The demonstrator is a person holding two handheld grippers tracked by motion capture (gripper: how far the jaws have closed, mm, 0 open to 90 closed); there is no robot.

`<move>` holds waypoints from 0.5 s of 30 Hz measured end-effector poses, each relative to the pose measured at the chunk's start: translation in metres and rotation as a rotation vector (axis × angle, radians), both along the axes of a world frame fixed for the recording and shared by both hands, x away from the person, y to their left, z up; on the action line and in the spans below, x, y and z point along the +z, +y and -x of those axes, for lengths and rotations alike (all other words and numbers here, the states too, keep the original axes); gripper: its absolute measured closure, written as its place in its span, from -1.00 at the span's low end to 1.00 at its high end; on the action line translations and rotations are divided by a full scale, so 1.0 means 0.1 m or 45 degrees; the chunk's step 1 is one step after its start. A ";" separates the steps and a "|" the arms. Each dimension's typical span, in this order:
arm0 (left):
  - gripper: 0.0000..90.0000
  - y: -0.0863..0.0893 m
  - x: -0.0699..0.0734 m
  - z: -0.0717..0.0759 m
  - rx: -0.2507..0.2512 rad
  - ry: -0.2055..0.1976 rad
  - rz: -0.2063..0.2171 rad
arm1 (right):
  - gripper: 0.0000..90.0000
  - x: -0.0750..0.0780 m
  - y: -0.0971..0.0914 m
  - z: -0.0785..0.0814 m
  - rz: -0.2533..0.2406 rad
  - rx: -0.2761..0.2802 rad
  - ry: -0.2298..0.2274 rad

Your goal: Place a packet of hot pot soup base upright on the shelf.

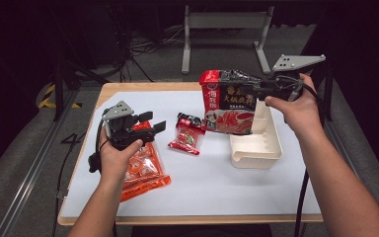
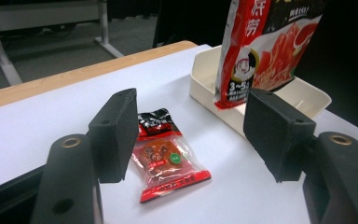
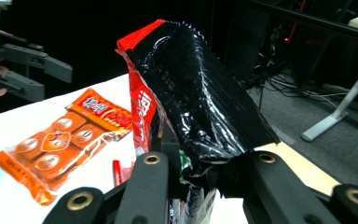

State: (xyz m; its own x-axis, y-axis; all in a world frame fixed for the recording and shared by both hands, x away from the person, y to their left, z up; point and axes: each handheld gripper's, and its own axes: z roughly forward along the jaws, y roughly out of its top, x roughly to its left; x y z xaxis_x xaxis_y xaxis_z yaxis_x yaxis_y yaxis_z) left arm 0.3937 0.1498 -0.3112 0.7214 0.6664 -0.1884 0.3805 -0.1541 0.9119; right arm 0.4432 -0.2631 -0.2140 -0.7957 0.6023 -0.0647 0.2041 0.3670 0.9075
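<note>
Right gripper [image 1: 242, 81] clamps the top seam of the large red-and-black soup-base pouch [image 1: 228, 103], which hangs above the empty cream tray [image 1: 256, 148]; soft, floppy, probably fairly heavy and slippery, it seems best held by that seam, while the left gripper [image 1: 148, 122] stands open over the orange snack pack [image 1: 145, 168].

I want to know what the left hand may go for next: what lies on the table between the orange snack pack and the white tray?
A small red snack packet lies between orange snack pack and white tray, seen in the high view.
</note>
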 end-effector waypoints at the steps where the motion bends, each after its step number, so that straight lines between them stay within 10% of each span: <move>1: -0.20 0.00 0.00 0.00 0.002 0.005 -0.002 | 0.70 0.01 -0.01 -0.02 -0.001 -0.006 -0.002; 15: -0.21 0.01 -0.03 -0.03 0.004 0.029 -0.016 | 0.69 -0.01 -0.25 -0.30 -0.005 -0.083 -0.055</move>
